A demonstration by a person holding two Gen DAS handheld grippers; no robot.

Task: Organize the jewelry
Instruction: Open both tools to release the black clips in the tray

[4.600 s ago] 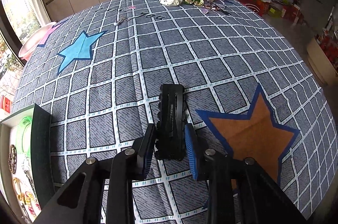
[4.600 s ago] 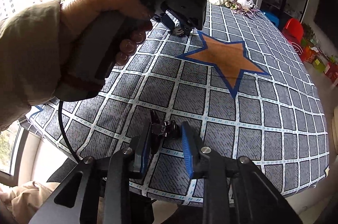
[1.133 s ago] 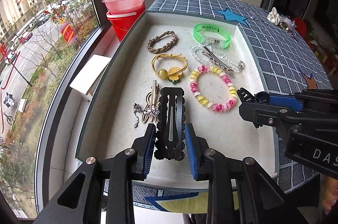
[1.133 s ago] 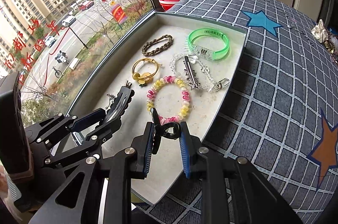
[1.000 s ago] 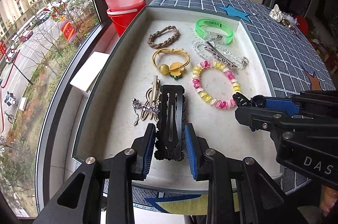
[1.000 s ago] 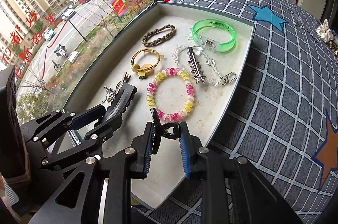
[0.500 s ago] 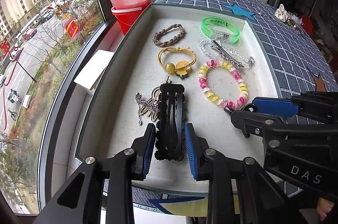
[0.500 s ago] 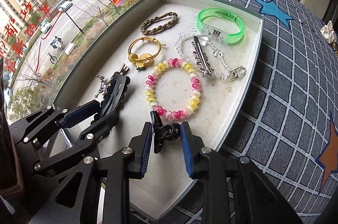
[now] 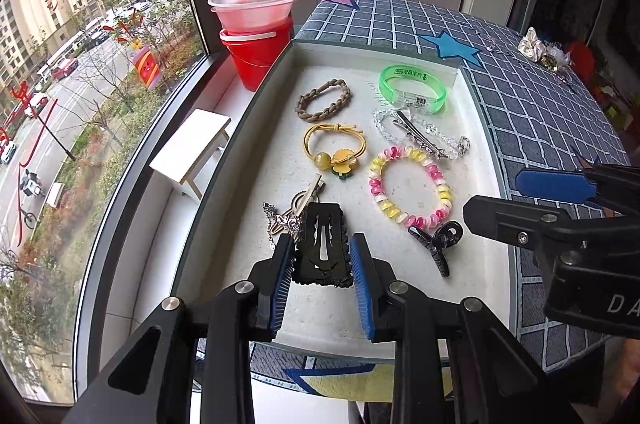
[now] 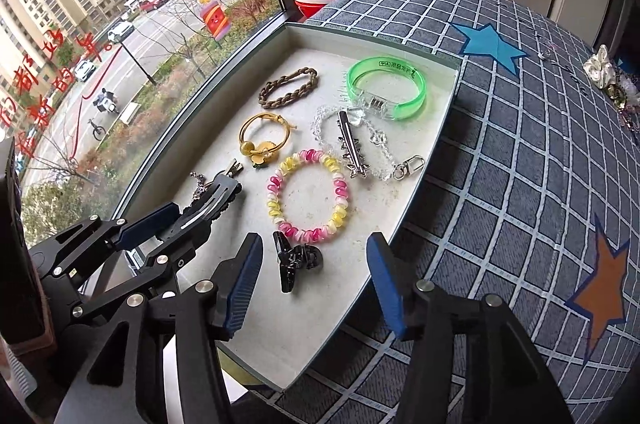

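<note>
My left gripper is shut on a flat black hair clip, held low over the near left of the white tray; it also shows in the right wrist view. My right gripper is open, and a small black claw clip lies on the tray floor between its fingers; the clip also shows in the left wrist view. A pink and yellow bead bracelet lies just beyond it.
The tray also holds a green bangle, a brown braided band, a yellow hair tie, a clear chain with a silver clip and a silver piece. Red buckets stand by the window. More jewelry lies far across the table.
My right gripper has opened and let go of the small black claw clip, which now lies on the tray. My left gripper still holds the flat black clip over the tray.
</note>
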